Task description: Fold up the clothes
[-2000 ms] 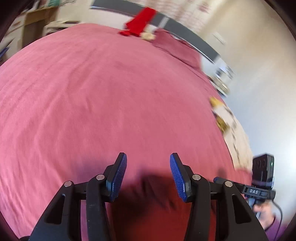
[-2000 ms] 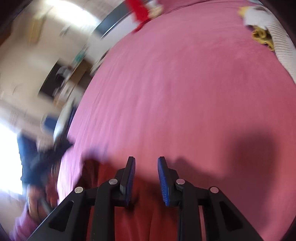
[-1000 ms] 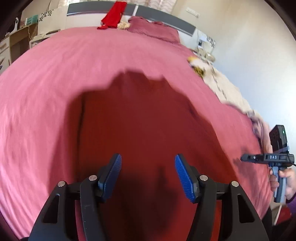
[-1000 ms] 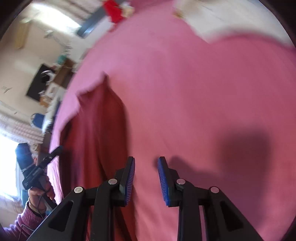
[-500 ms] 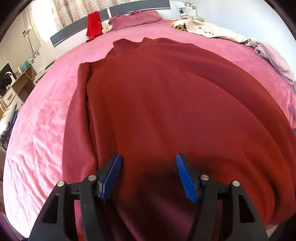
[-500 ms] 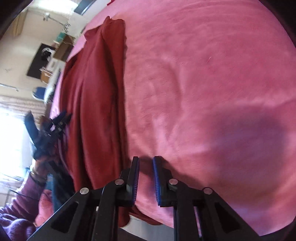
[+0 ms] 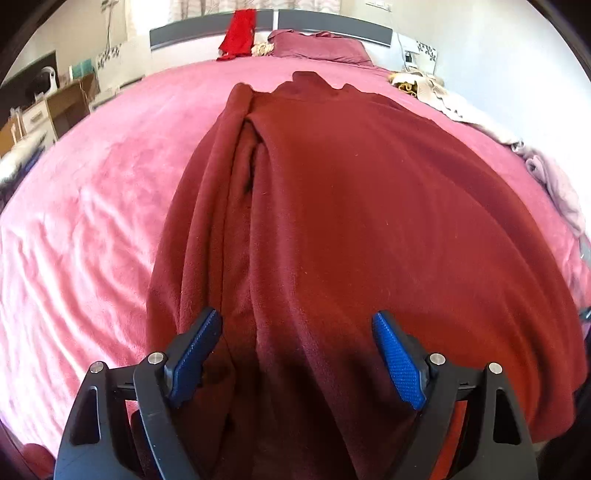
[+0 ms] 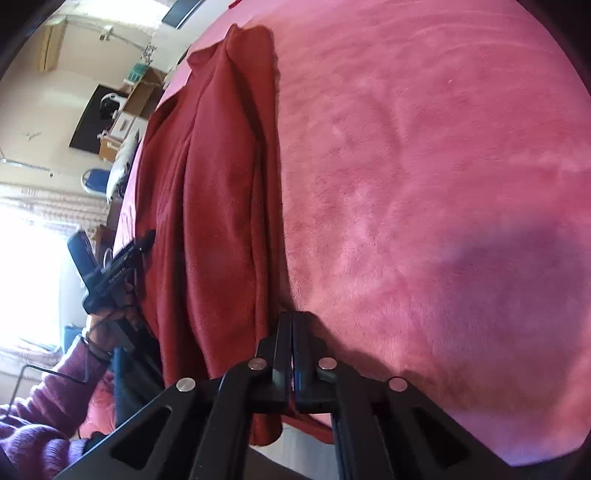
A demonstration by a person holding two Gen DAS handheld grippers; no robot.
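From the left wrist view, the dark red garment [image 7: 351, 221] lies spread on the pink bed [image 7: 92, 221], its long axis running from the near edge toward the headboard [image 7: 332, 27], while the left gripper [image 7: 297, 347] tilts down over its near hem, jaws opening wide and gripping nothing. Over on the right wrist view, same garment [image 8: 221, 184] runs lengthwise along the left, and the right gripper [image 8: 291, 328] is fully closed right at its edge, though whether it pinches fabric I can't tell; a purple-sleeved hand [image 8: 110, 321] holds the left gripper [image 8: 144, 242].
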